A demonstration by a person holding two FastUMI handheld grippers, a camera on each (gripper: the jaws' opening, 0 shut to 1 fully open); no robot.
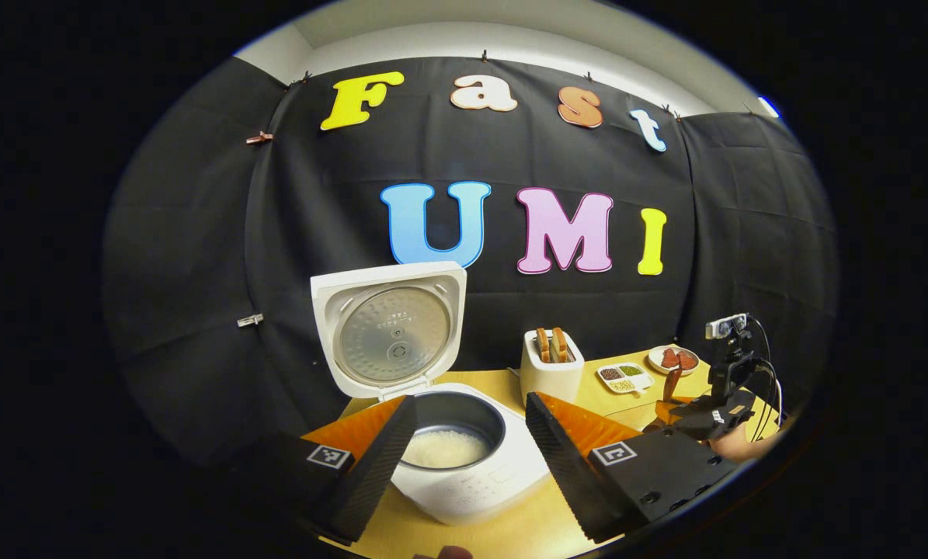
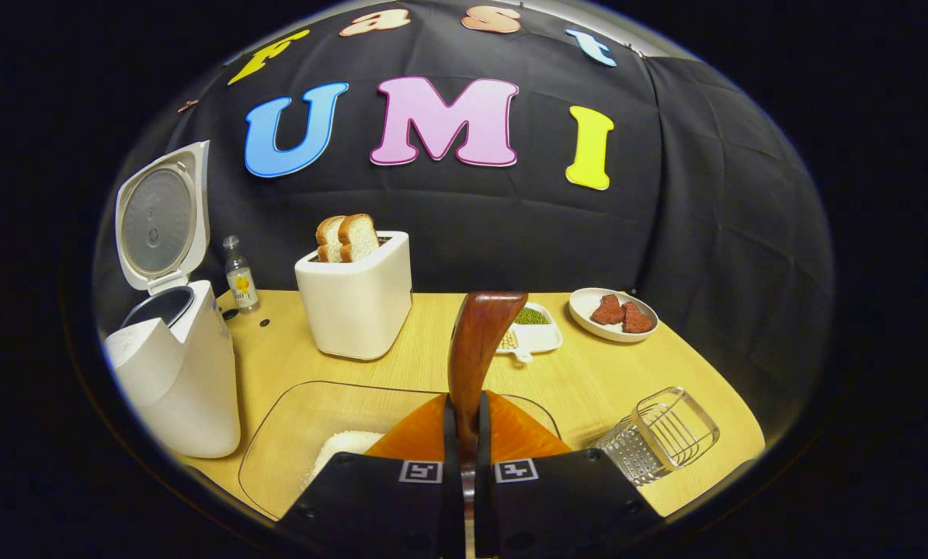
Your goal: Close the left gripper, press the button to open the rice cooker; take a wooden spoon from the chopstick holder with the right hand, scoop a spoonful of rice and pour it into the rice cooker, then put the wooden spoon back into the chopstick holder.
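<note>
Two tongs are working here, and yours on the right (image 2: 464, 419) are clamping the spoon (image 2: 475, 349) by its handle, both fingers pressing it, the wooden end sticking up and away from you. The left tongs (image 1: 464, 435) are hanging spread wide, gripping nothing, with the cooker (image 1: 464, 466) sitting just beyond and between the fingers.

You are risking a spill from here, I judge: the spoon's bowl is hiding below the fingers in the right gripper view, so you cannot check its tilt or whether it is carrying rice, and any roll of the wrist on the way across could be scattering grains over the counter (image 2: 603, 373). The raised lid (image 1: 390, 330) is also standing in the way of a high approach.

The rice tray (image 2: 300, 435) is lying directly beneath the right tongs, with a heap of rice (image 2: 343, 449) just left of them. The cooker is standing well to their left, open, with rice showing in its pot (image 1: 448, 446). The holder (image 2: 658, 439) is lying tipped on its side near their right.
</note>
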